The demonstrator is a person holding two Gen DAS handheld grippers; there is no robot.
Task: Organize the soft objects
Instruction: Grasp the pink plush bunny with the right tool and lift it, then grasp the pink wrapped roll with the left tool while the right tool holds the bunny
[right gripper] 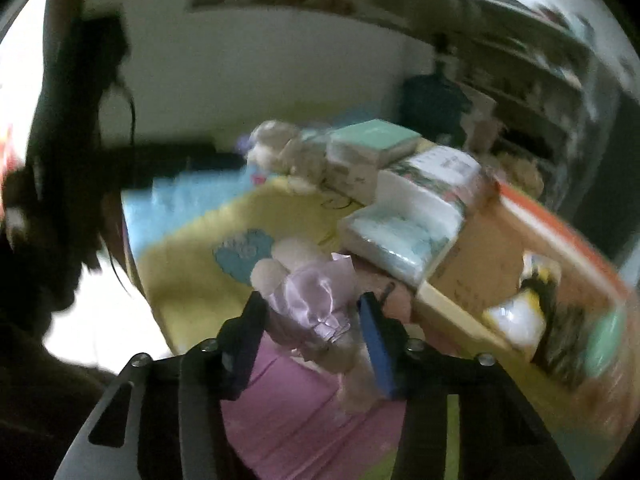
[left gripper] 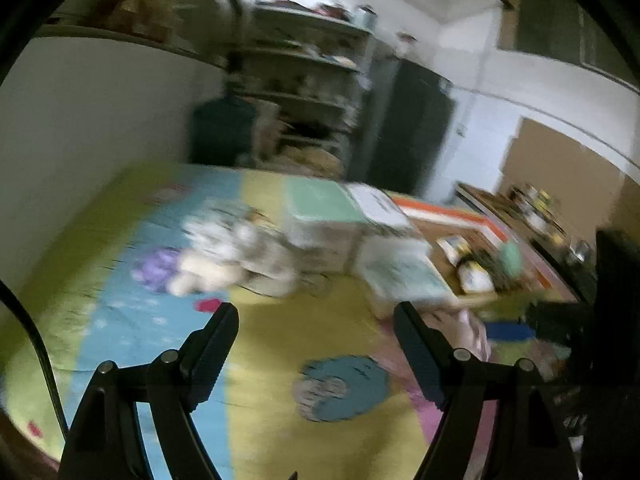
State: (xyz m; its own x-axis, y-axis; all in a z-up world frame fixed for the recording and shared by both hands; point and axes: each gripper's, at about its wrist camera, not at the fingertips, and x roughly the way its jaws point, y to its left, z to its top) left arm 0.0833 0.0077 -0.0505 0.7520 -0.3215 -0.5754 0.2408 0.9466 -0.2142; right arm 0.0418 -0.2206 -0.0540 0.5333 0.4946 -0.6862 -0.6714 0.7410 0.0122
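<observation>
Clenching around a beige plush doll in a shiny lilac satin dress [right gripper: 316, 300], right gripper [right gripper: 312, 320] raised above the pink, yellow and blue play mat [right gripper: 192, 248]. Hovering released with nothing between its fingers, left gripper [left gripper: 316, 316] over that mat. Lying farther off: blurred pile of white, cream and purple soft toys [left gripper: 224, 256] beside mint-lidded storage boxes [left gripper: 320, 216].

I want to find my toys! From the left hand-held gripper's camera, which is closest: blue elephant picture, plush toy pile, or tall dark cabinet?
1. Blue elephant picture, on the mat between the fingers.
2. Plush toy pile, ahead, left.
3. Tall dark cabinet, at the far wall.
</observation>
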